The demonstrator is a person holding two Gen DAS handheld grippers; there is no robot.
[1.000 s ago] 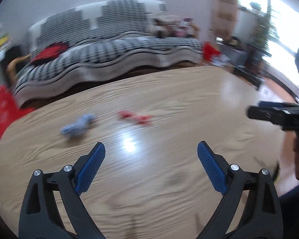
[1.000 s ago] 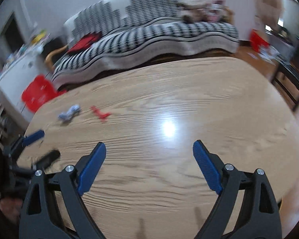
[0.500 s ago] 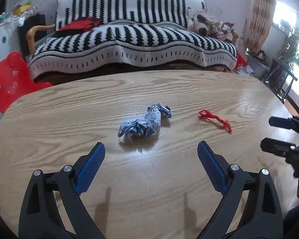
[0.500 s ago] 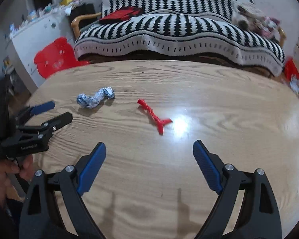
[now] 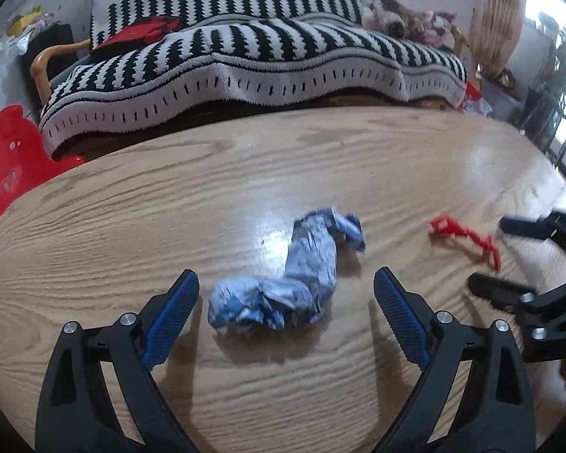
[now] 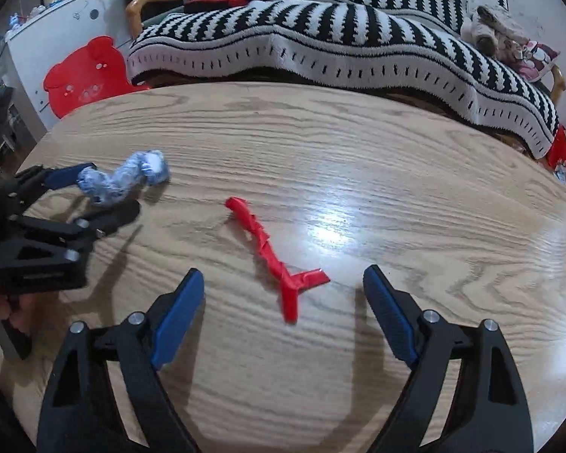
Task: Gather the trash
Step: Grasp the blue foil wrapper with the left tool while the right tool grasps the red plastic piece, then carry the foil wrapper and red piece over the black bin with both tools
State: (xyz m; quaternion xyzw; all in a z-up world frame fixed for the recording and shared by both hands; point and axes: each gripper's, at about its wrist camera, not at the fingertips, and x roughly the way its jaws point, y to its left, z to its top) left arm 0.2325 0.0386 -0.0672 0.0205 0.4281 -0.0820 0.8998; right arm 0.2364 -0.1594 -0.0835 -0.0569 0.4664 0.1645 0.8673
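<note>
A crumpled blue-and-white wrapper (image 5: 283, 283) lies on the wooden table (image 5: 245, 173). My left gripper (image 5: 285, 302) is open, and the wrapper's near end lies between its blue pads without touching them. A twisted red strip of wrapper (image 6: 275, 256) lies to the right of the blue one. My right gripper (image 6: 283, 298) straddles the strip's forked near end; its jaws are closing but the pads stand clear of it. Each gripper shows in the other's view: the right gripper (image 5: 509, 260) beside the red strip (image 5: 468, 239), the left gripper (image 6: 94, 192) around the blue wrapper (image 6: 124, 181).
A sofa under a black-and-white striped blanket (image 5: 245, 56) runs behind the table's far edge. A red plastic chair (image 6: 83, 75) stands at the table's far left corner by a white cabinet (image 6: 37, 37). A hand (image 6: 0, 309) holds the left gripper's handle.
Both grippers have come down and forward over the table. The blue wrapper now lies between the left pads and the red strip between the right pads, which stand slightly narrower than before.
</note>
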